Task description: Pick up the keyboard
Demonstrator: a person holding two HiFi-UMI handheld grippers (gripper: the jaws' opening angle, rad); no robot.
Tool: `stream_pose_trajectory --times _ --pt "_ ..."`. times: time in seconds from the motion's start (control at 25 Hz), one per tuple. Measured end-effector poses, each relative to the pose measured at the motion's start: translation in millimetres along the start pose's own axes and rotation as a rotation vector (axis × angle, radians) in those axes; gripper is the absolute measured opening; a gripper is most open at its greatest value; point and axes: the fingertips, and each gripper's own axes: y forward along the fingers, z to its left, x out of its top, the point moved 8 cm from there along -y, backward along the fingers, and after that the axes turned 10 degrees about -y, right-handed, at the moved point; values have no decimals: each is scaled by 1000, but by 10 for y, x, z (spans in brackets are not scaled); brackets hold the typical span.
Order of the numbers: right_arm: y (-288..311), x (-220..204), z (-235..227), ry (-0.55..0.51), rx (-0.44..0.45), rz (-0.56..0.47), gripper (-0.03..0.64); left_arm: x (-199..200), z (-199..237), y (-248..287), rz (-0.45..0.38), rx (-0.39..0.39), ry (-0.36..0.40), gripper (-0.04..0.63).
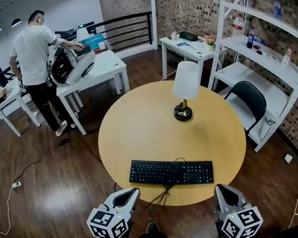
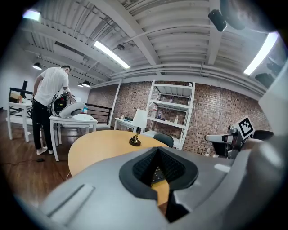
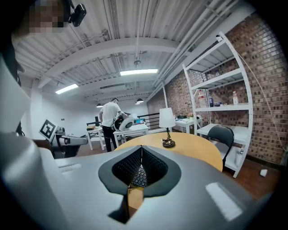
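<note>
A black keyboard (image 1: 172, 171) lies near the front edge of a round yellow table (image 1: 136, 125), its cable (image 1: 162, 194) hanging over the rim. My left gripper (image 1: 131, 192) hovers just short of the table edge, below the keyboard's left end, shut and holding nothing. My right gripper (image 1: 221, 190) is off the table's front right rim, beside the keyboard's right end, also shut and holding nothing. In the left gripper view only a sliver of the keyboard (image 2: 157, 173) shows through the window behind the shut jaws. The right gripper view likewise shows a strip of keyboard (image 3: 139, 176).
A white-shaded lamp (image 1: 186, 88) stands at the table's far side. Behind the table are a black chair (image 1: 248, 98) and a white shelf unit (image 1: 271, 62) against a brick wall. A person (image 1: 33, 51) works at a white table (image 1: 109, 66) at the left.
</note>
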Motion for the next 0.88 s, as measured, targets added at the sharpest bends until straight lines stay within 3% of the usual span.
stream_pose_trajectory --times 0.24,0.48,0.68,0.88 --pt "416 48 -132 5 -23 20 3 84 352 276 26 -9 -27 0" --pt "734 111 -295 -32 -24 68 15 92 708 483 109 1 5 0" --pt "828 110 -557 -36 -1 114 21 26 747 580 149 79 -38 0" --pt "1054 20 -1099 -12 73 155 41 -59 647 831 183 232 -55 0"
